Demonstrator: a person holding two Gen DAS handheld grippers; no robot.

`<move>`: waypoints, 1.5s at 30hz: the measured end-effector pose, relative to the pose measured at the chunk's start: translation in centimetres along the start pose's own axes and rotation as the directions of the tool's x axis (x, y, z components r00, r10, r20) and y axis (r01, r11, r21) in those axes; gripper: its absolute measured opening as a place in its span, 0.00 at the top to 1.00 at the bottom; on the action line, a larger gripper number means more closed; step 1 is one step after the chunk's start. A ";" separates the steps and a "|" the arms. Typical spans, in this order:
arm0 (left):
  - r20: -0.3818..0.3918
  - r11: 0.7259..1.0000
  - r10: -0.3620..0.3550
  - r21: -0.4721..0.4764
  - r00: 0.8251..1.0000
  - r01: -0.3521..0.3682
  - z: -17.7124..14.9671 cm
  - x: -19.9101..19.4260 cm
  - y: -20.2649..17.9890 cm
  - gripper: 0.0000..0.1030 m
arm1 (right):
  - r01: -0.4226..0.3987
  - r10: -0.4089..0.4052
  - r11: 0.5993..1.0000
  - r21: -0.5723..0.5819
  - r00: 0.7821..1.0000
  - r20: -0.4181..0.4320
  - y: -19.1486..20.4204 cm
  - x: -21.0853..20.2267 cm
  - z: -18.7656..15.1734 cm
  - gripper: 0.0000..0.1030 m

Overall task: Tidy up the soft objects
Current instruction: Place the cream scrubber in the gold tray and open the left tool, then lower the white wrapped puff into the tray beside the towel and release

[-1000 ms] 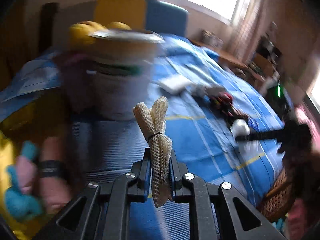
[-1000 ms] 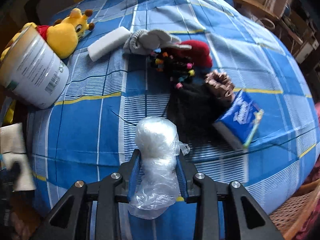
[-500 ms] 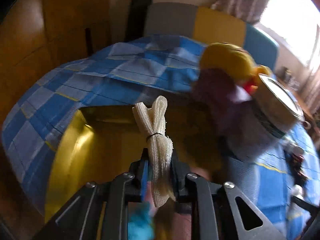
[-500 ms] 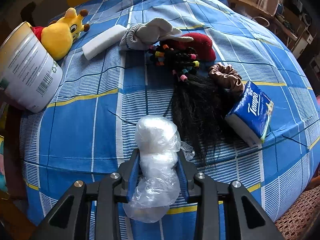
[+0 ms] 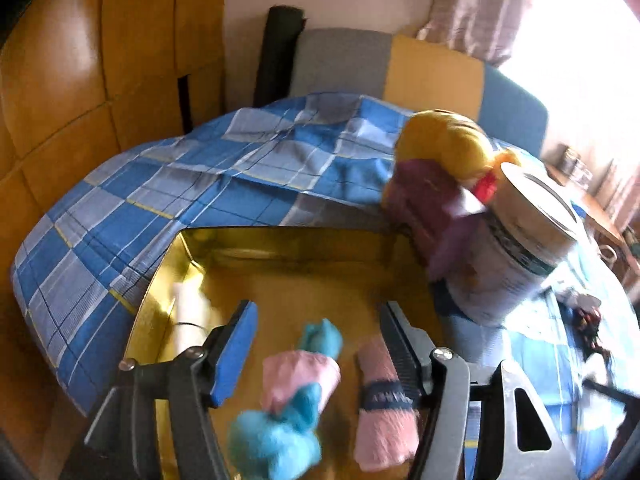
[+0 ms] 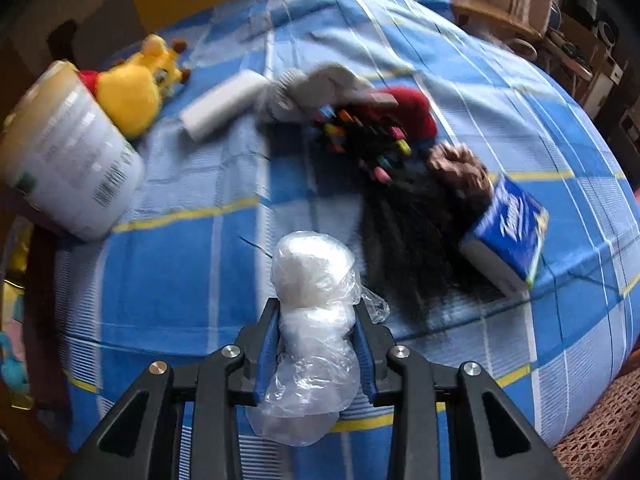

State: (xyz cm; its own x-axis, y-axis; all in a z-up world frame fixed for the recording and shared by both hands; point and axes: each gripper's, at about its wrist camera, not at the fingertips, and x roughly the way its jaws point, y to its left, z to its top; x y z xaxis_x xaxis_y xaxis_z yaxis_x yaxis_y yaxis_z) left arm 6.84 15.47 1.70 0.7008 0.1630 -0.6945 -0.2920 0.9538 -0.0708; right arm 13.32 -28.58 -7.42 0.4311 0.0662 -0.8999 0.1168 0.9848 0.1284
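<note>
The left gripper (image 5: pixel 316 344), jaws just opened and empty, was released over the yellow bin (image 5: pixel 160 304); the right gripper (image 6: pixel 316 320), clenched on a plastic-wrapped white bundle (image 6: pixel 312 276), was judged due there next.

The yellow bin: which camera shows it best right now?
The left wrist view. It looks straight down into the yellow bin, with the open left gripper above the pink and blue soft things inside. The right wrist view shows at most a dark, unclear sliver at its left edge, past the checked bedcover.
</note>
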 end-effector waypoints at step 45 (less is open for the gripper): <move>-0.047 0.997 -0.053 -0.053 0.998 0.050 -4.2 -3.4 2.1 0.27 | -0.409 0.523 0.686 -0.602 0.852 0.017 32.3 -6.7 0.6 0.67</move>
State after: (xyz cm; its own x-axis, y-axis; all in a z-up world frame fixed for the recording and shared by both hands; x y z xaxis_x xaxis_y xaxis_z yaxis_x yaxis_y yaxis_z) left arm 1.13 15.85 0.87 0.6837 0.1006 -0.7228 -0.2908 0.9460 -0.1434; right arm 14.75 2.67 3.05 0.4435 0.5686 -0.6928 -0.6347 0.7451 0.2052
